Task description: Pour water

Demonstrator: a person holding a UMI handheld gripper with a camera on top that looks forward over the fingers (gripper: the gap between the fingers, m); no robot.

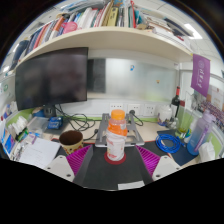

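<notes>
The gripper (117, 158) stands open, its 2 purple pads (146, 157) spread wide. A bottle (117, 138) with an orange cap stands upright on the desk (150, 131) between the fingers, a gap at either side. A brown cup (71, 139) sits to its left. A dark monitor (50, 78) stands behind, under a shelf of books (95, 17).

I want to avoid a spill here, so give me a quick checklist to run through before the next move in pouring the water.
1. Bottle between the gripper fingers: ok.
2. Both pads pressing on the bottle: cannot tell.
3. Bottle upright: ok.
4. Orange cap off for pouring: not ok, it is on.
5. Receiving cup in view, upright, left of the bottle: ok.
6. Desk clear around the cup: not ok, papers and clutter lie close by.
</notes>
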